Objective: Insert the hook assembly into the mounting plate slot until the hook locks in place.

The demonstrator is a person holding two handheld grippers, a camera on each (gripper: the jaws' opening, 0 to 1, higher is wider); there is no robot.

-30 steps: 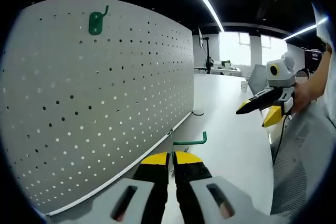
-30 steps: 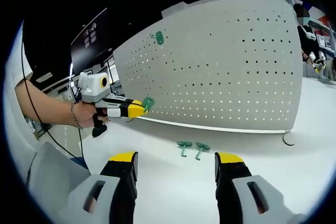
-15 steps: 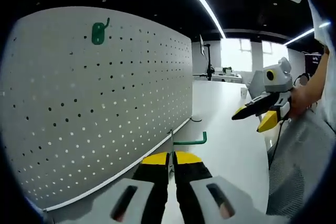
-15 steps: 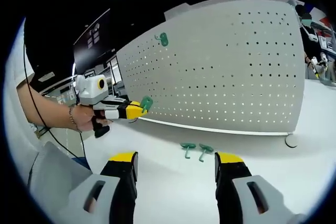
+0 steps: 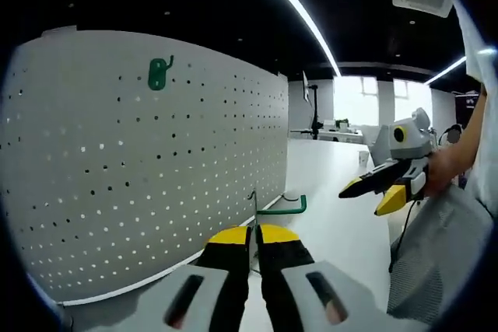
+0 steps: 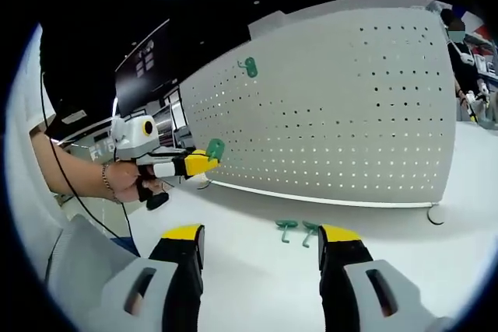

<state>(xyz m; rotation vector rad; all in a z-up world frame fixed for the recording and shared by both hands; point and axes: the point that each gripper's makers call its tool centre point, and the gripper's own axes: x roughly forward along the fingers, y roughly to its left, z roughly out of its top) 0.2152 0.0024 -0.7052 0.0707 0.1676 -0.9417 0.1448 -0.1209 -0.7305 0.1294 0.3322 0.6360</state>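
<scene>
The left gripper (image 5: 254, 235) has its yellow-tipped jaws pressed together on the flat plate of a green hook (image 5: 282, 206), whose bent arm sticks out to the right above the jaw tips; in the right gripper view the same gripper (image 6: 204, 162) is held by a person's hand (image 6: 124, 180) in the air in front of the pegboard, the green hook (image 6: 215, 148) at its tip; the right gripper (image 6: 261, 240) stands with its jaws wide apart and nothing between them, and in the left gripper view it (image 5: 372, 192) hangs off to the right, jaws spread, well apart from the board; the white pegboard (image 5: 140, 176) stands upright on the table, and one green hook (image 5: 159, 73) is already mounted high on it, also seen in the right gripper view (image 6: 248, 67); two more green hooks (image 6: 296, 229) lie side by side on the white table (image 6: 249, 270) near the board's foot; ceiling light strips (image 5: 292, 5) run overhead; bright windows (image 5: 358, 99) show at the far end of the room.
</scene>
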